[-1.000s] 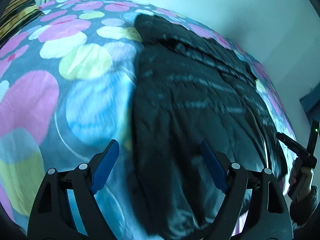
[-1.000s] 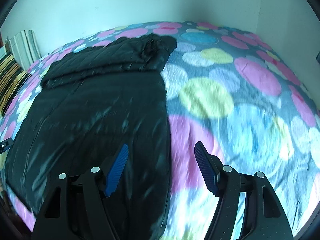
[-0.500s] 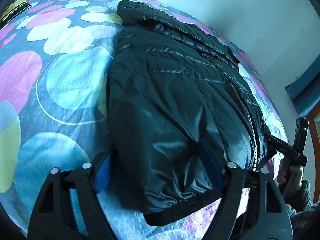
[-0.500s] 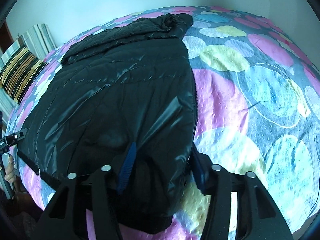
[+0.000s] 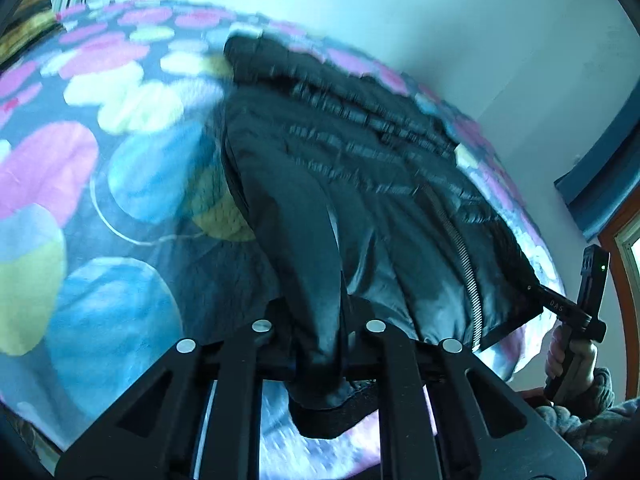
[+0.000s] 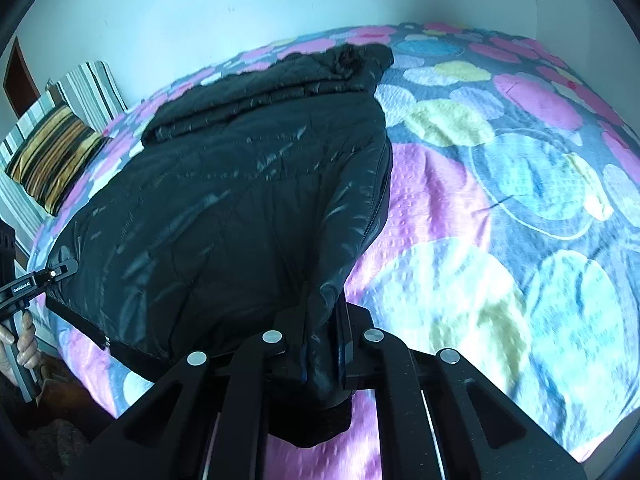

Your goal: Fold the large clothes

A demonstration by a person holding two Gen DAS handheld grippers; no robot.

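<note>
Since the earlier frame both claws have been clamped onto the black jacket's (image 5: 360,184) hem: left claw (image 5: 316,344), right claw (image 6: 320,356). Its long axis runs toward each frame's top.

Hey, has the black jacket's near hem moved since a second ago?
Yes. The black jacket's near hem lay flat on the spotted bedspread; now both corners are pinched up off it, by the left gripper and the right gripper.
</note>
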